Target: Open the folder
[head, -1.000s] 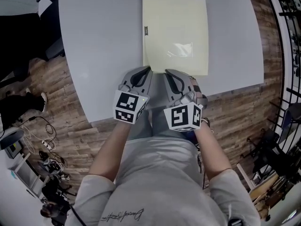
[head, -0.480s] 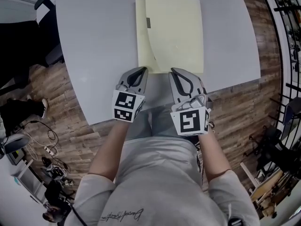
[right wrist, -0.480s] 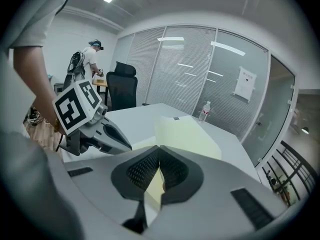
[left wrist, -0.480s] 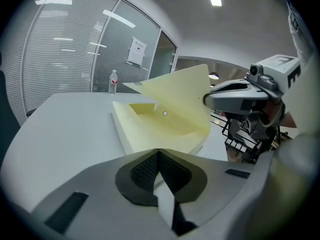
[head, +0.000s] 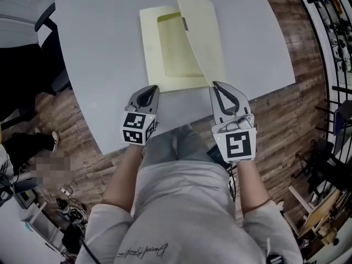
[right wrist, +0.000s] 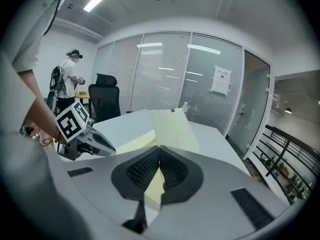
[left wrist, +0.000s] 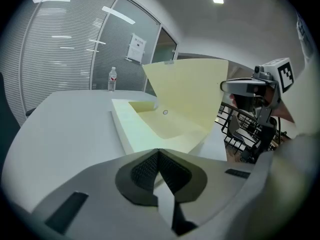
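Right gripper [head: 216, 86] is clamped shut on the near edge of the cover [head: 201, 32], held about upright over the folder [head: 165, 59] on the bench [head: 99, 48], with the left gripper [head: 147, 92] closed and empty just beside it; opening is judged half done, and the cover is to be swung right and laid flat.

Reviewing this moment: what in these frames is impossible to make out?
- Head view: print on the small label on the front cover, too small to read.
- Head view: the front cover's far end, cut off by the top edge.
- Left gripper view: whether the left tool touches the folder, hidden by its own jaws.
- Left gripper view: print on the bottle, too small.
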The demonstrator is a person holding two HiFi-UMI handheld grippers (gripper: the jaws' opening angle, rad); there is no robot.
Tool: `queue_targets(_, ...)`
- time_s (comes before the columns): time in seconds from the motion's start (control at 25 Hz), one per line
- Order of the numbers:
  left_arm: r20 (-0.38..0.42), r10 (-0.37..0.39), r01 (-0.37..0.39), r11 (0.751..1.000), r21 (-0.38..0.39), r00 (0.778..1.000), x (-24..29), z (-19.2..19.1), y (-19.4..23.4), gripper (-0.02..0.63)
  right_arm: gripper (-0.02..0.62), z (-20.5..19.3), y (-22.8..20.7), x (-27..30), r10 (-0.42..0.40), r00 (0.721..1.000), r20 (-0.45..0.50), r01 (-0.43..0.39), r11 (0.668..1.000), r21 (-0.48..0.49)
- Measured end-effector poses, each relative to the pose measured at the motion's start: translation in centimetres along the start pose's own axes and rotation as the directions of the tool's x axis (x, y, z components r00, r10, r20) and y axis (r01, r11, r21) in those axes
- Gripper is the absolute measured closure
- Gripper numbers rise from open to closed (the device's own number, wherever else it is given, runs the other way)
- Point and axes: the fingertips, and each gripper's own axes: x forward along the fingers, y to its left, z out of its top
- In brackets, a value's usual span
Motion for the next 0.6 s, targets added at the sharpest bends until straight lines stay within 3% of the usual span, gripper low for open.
queue_targets(0.2,-0.017,0.006,-0.006,1.000,0.009,1.000,0.1,-0.2,0.5,0.597,0.571,-1.0,-3.6,-1.8,-0.082,0.997,0.008,0.080,0.986,0.147)
queue_targets(0.32,-0.023,0.012,-0.012,1.000,0.013,1.000,0.0,-0.2,0.4,0.597,0.571,-3.0,-6.2,-3.4,-0.116,0.993,-0.031,0.120,0.963,0.242)
queue_targets(0.6,-0.038,0.027,-0.026,0.999,0.031,0.999,0.1,-0.3,0.4,0.597,0.571,-8.1,-12.0,-6.0,-0.235,0.965,-0.114,0.261,0.896,0.360)
